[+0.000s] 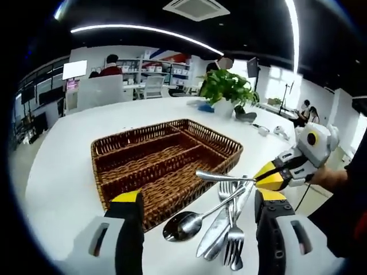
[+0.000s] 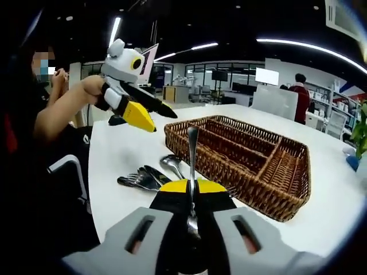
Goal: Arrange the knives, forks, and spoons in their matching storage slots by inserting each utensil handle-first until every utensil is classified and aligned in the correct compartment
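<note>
Left gripper view: left gripper (image 1: 198, 209) jaws spread wide, holding nothing, hovering over the white table (image 1: 74, 172) just in front of the wicker cutlery tray (image 1: 163, 163). Loose pile on the table beside the tray's near corner: spoon (image 1: 186, 224), knife (image 1: 215, 232), forks (image 1: 234, 240), overlapping each other. Right gripper (image 1: 269, 177) comes in from the right, clamped on a utensil handle (image 1: 221, 176) held roughly level above the pile. Right gripper view: right gripper (image 2: 192, 189) jaws pinched narrow on that same utensil, handle (image 2: 193, 146) sticking forward toward the tray (image 2: 246, 157); its head is hidden by the jaws, so can't tell knife, fork or spoon. This view also shows the left gripper (image 2: 150, 117) raised over the table edge, person's hand (image 2: 92, 89) on it, and the tray's divided compartments from the other end. Potted plant (image 1: 225, 89) sits well behind the tray in the left gripper view.
</note>
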The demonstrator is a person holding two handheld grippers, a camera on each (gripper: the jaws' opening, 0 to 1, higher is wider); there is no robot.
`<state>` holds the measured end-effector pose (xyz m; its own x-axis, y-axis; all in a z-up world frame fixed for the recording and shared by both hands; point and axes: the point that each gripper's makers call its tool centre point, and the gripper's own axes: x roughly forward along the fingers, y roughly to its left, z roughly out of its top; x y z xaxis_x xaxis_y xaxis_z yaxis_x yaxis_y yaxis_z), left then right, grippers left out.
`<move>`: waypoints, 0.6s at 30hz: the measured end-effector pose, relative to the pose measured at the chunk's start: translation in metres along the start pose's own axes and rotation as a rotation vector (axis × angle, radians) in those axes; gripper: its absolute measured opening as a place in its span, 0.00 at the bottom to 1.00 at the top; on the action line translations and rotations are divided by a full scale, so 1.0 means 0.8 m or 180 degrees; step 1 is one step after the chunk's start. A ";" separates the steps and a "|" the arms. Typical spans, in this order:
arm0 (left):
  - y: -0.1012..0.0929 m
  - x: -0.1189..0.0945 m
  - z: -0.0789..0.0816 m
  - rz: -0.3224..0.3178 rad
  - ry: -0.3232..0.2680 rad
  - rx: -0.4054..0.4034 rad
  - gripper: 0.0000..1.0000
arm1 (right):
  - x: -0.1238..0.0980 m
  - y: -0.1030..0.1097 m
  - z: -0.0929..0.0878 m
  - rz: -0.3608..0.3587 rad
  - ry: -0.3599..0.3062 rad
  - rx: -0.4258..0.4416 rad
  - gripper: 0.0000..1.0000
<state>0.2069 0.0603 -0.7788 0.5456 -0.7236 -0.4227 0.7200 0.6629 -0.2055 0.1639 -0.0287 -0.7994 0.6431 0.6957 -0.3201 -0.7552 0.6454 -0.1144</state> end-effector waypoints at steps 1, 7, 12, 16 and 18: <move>-0.003 0.004 0.000 -0.0037 0.0007 -0.0030 0.73 | 0.000 0.000 0.002 -0.0004 -0.0018 -0.0008 0.01; -0.022 0.016 0.009 -0.0264 -0.0137 -0.0298 0.55 | -0.001 -0.001 0.017 -0.0056 -0.0127 -0.0077 0.01; -0.029 0.020 0.015 -0.0330 -0.0214 -0.0387 0.45 | 0.002 0.001 0.026 -0.0050 -0.0189 -0.0107 0.01; -0.038 0.024 0.020 -0.0422 -0.0280 -0.0462 0.37 | 0.006 0.002 0.033 -0.0040 -0.0239 -0.0121 0.01; -0.042 0.026 0.022 -0.0471 -0.0322 -0.0527 0.34 | 0.008 0.004 0.036 -0.0025 -0.0264 -0.0129 0.01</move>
<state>0.2014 0.0195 -0.7648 0.4856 -0.8253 -0.2884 0.7197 0.5646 -0.4040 0.1693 -0.0131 -0.7746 0.6560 0.7155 -0.2403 -0.7536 0.6388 -0.1550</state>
